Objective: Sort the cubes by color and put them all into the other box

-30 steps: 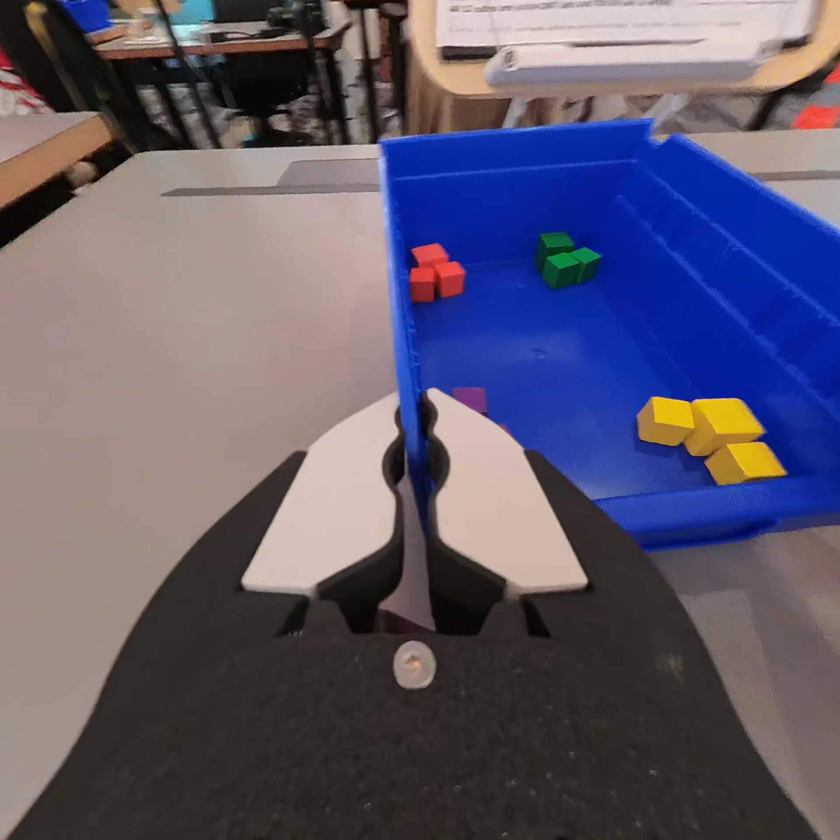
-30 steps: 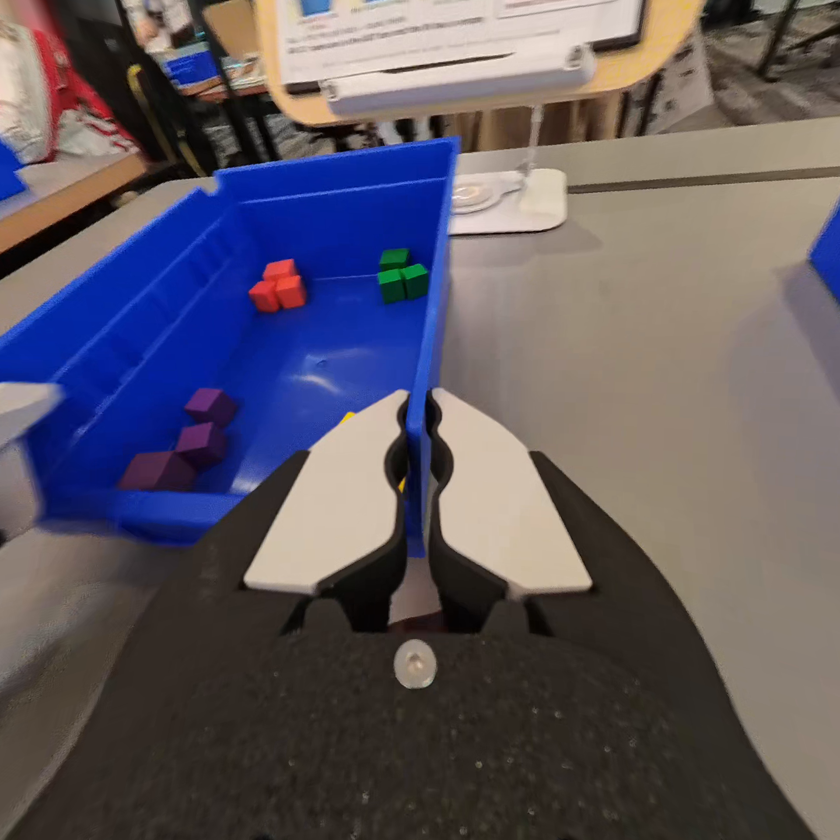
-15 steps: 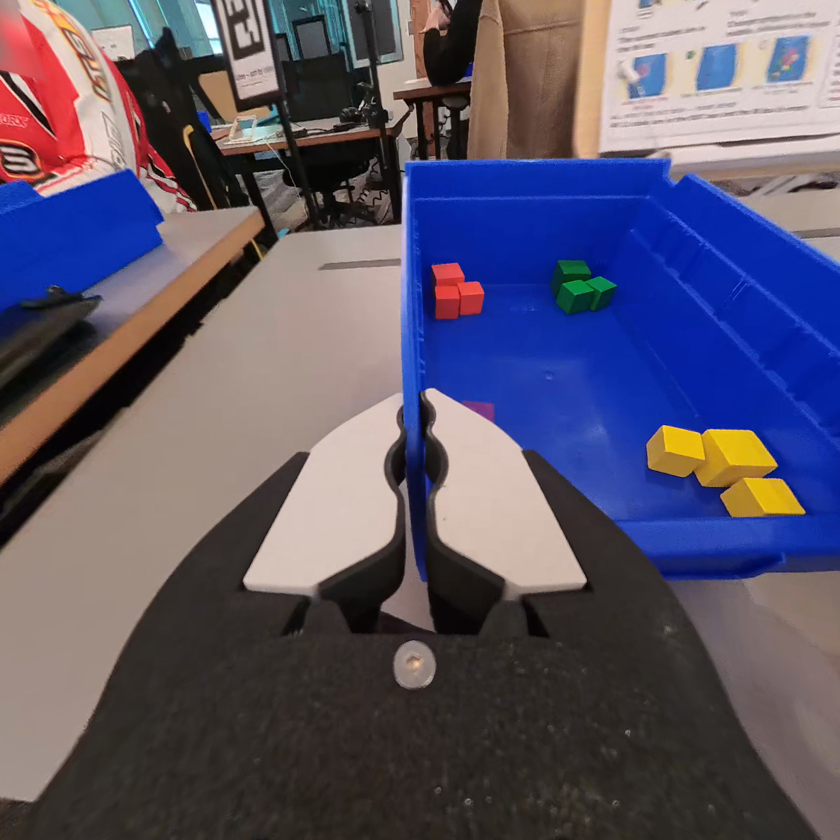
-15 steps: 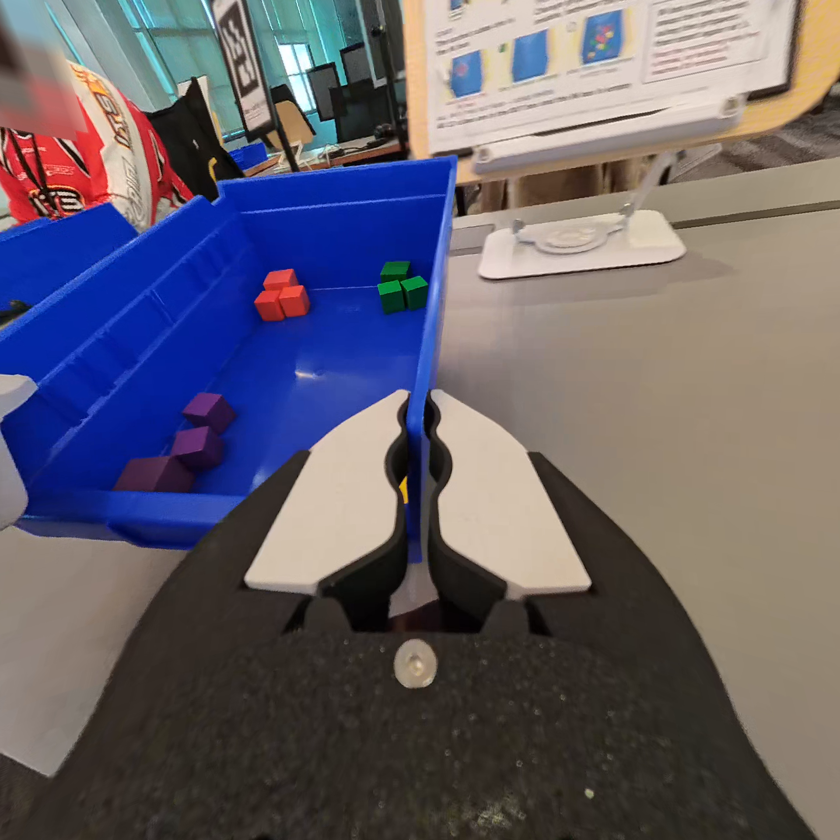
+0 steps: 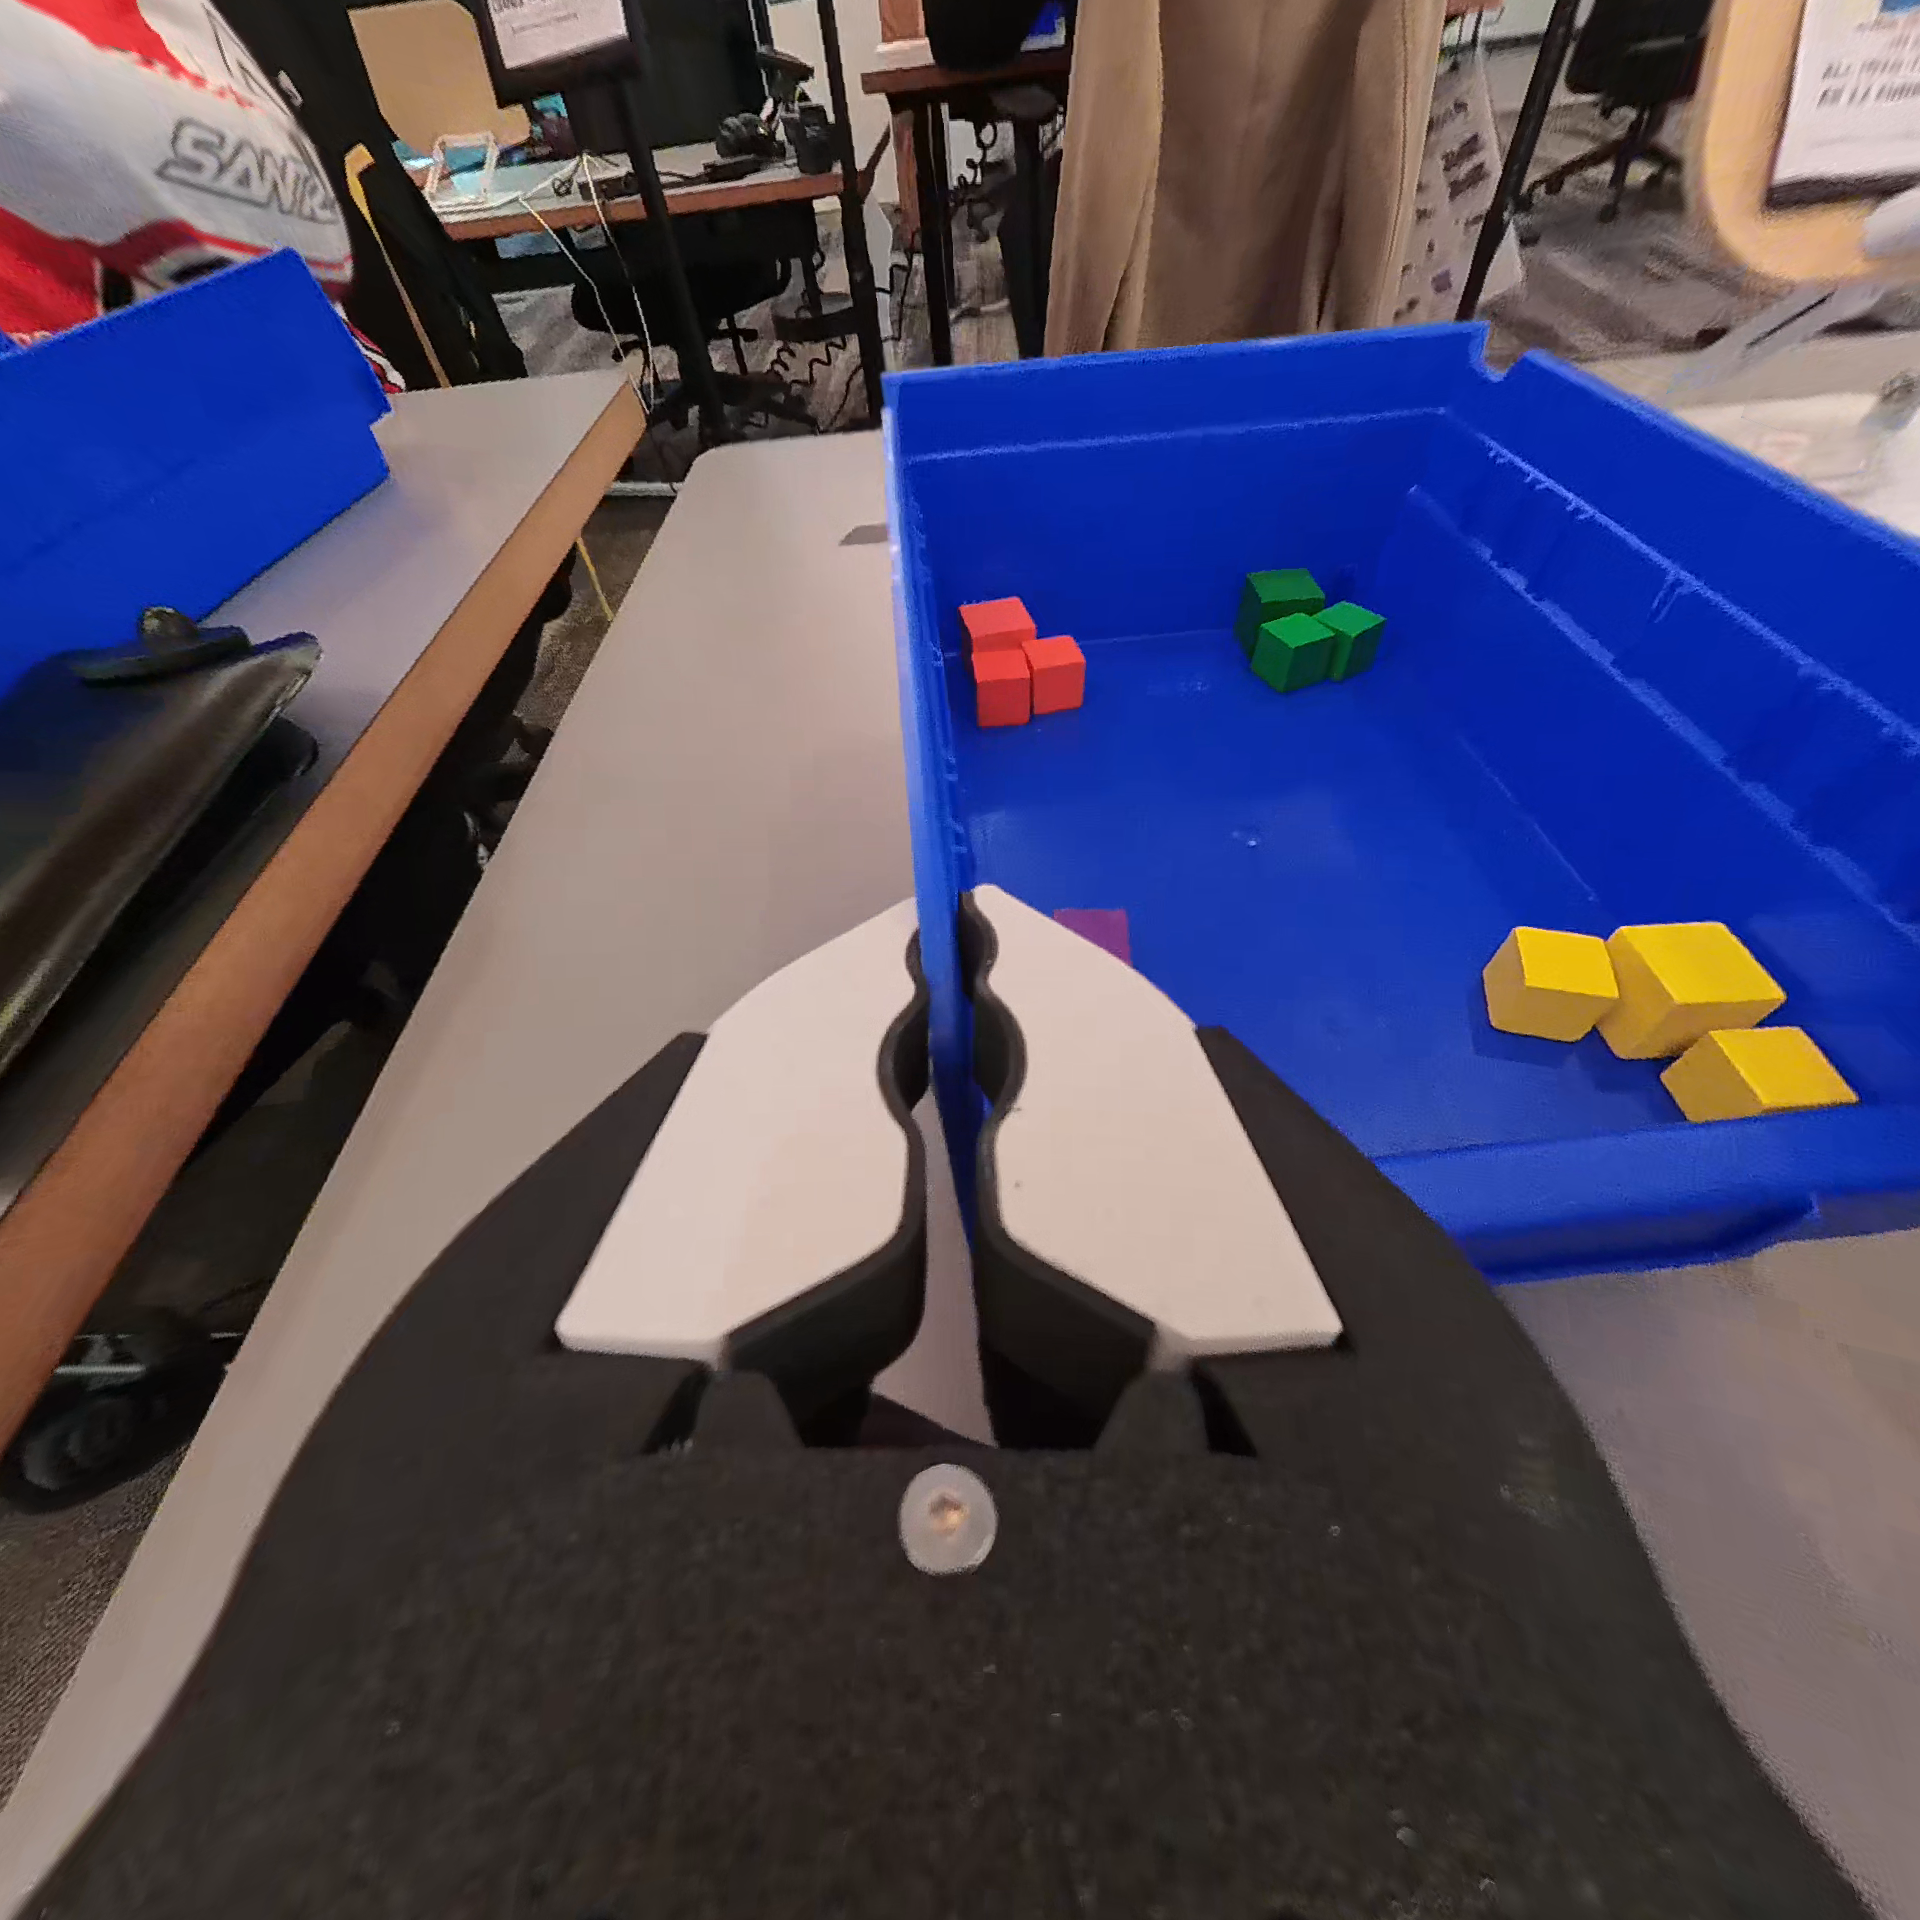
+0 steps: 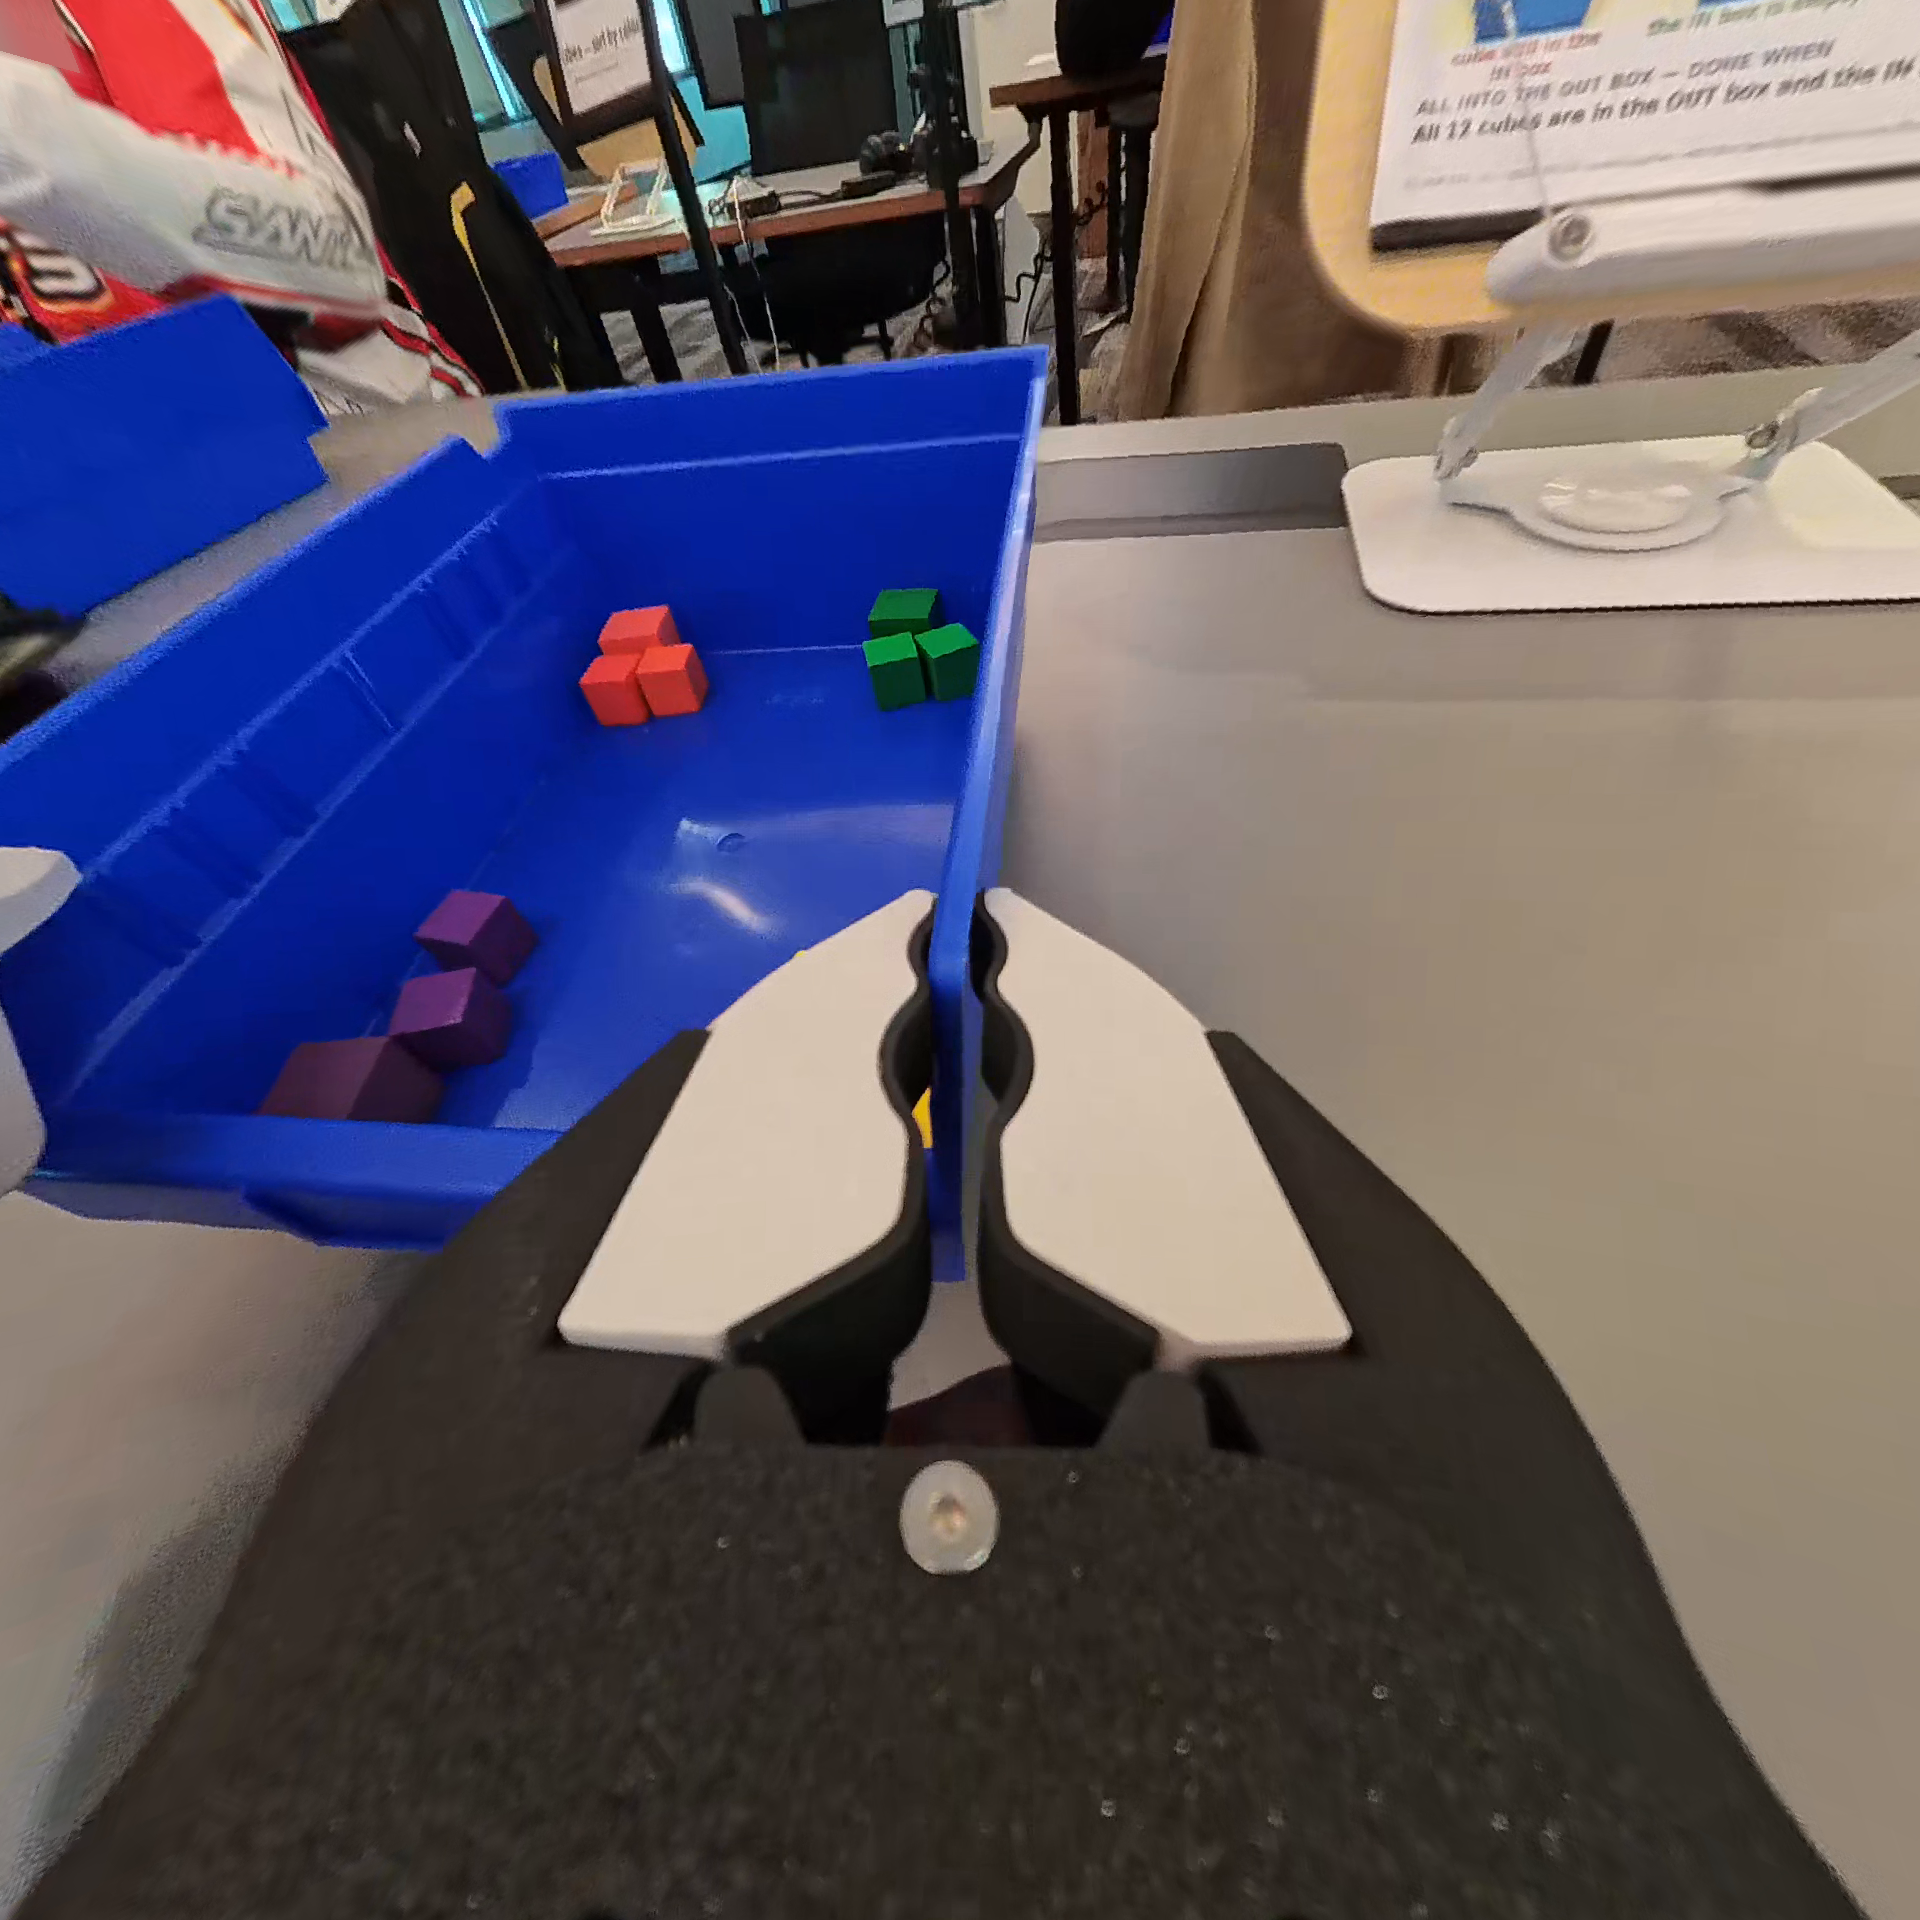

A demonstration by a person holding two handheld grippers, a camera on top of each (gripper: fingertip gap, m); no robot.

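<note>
Two grippers are clamping one blue box [image 5: 1351,468]: your left gripper [image 5: 943,914] is pinching the box's left side wall near the front corner, one finger inside and one outside, and your right gripper [image 6: 956,914] is pinching the right side wall the same way. Twelve cubes are lying inside, grouped by color in the four corners. The red cubes [image 5: 1018,660] are sitting in the far left corner, the green cubes [image 5: 1304,629] in the far right, the yellow cubes [image 5: 1662,1003] in the near right, and the purple cubes [image 6: 426,1013] in the near left. The box is showing over a gray table [image 6: 1455,883]; whether its base is touching the table cannot be told. A second blue box [image 5: 177,416] is standing on a neighbouring table to the left.
</note>
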